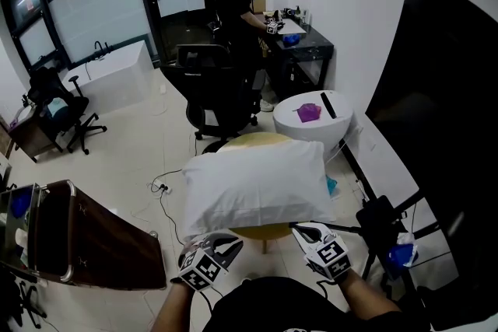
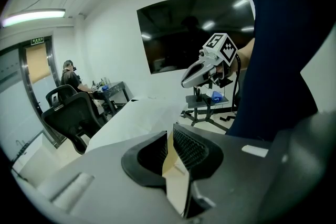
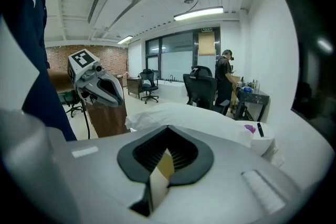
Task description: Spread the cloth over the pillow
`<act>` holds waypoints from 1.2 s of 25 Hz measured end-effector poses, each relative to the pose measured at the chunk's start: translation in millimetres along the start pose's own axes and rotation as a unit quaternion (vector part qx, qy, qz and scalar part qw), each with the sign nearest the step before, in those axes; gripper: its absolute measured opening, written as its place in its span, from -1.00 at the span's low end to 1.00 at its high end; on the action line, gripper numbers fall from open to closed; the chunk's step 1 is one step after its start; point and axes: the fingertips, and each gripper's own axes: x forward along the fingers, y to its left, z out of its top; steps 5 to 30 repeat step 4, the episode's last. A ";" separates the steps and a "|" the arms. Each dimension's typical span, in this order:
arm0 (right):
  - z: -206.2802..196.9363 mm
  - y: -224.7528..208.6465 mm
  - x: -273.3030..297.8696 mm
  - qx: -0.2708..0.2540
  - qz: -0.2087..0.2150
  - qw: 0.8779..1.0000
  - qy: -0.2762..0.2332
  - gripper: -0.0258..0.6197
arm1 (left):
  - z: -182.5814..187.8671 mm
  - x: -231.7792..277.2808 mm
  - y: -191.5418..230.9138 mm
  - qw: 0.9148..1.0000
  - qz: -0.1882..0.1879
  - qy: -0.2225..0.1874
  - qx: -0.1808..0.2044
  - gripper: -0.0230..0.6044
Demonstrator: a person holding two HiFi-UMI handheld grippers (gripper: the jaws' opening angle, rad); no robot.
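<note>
I am squeezing my left gripper (image 1: 227, 242) and my right gripper (image 1: 308, 230) shut on nothing. The white pillow (image 1: 253, 186) is lying on the round table (image 1: 264, 139) at 12 o'clock, just past them.

The head view looks steeply down on the pillow (image 1: 253, 186) toward 12 o'clock, while both gripper views skim low and close across it from 6 o'clock.
</note>
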 end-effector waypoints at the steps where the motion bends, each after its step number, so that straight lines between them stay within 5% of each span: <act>1: 0.4 0.3 0.4 -0.002 0.001 1.000 -0.001 -0.90 | 1.1 -0.2 0.8 1.000 0.002 -0.002 0.000 -0.84; 30: 1.2 0.0 2.0 -0.009 0.002 1.000 -0.004 -0.90 | 5.0 -0.3 3.4 1.000 0.006 -0.010 -0.002 -0.84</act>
